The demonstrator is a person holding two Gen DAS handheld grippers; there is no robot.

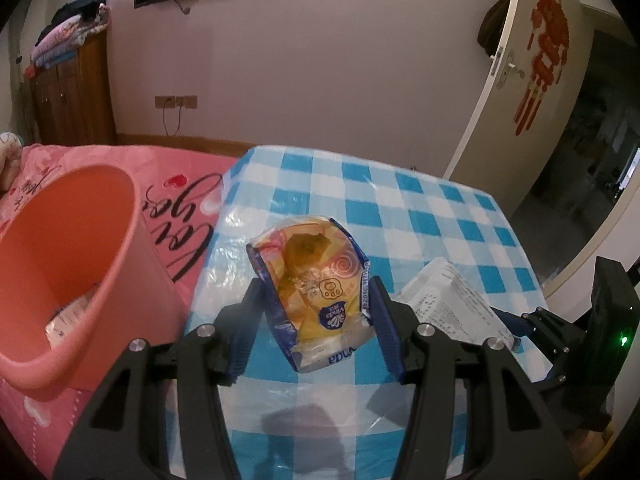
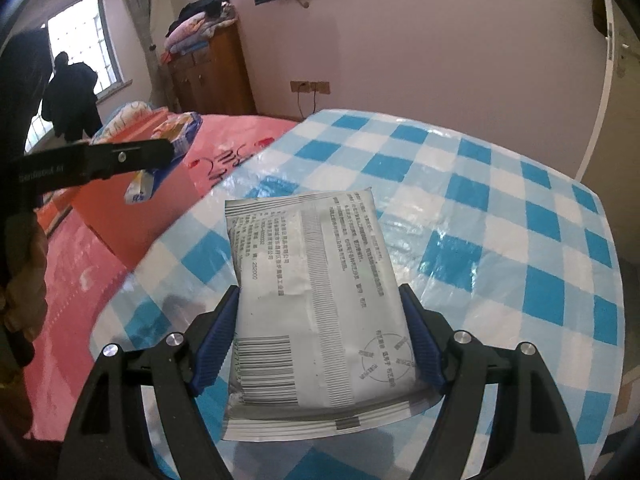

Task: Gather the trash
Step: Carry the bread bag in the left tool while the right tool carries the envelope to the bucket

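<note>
My left gripper [image 1: 317, 286] is shut on a crumpled yellow and blue tissue wrapper [image 1: 308, 256], lifted above the blue checked table [image 1: 420, 208]. An orange-pink bin [image 1: 60, 240] stands to its left on the pink bed cover, with some packaging [image 1: 68, 316] at the bottom. My right gripper [image 2: 319, 290] is shut on a flat white printed packet [image 2: 308, 264], its blue pads pressing both long edges, above the table [image 2: 500, 208]. In the right wrist view the left gripper's black finger [image 2: 132, 156] holds the wrapper [image 2: 140, 190] over the bin [image 2: 128, 220].
The bed with its pink cover [image 1: 180, 184] runs along the table's left side. An open door [image 1: 500, 80] is at the far right. A wooden cabinet [image 2: 212, 76] stands against the back wall. A person in dark clothes [image 2: 72, 88] is by the window.
</note>
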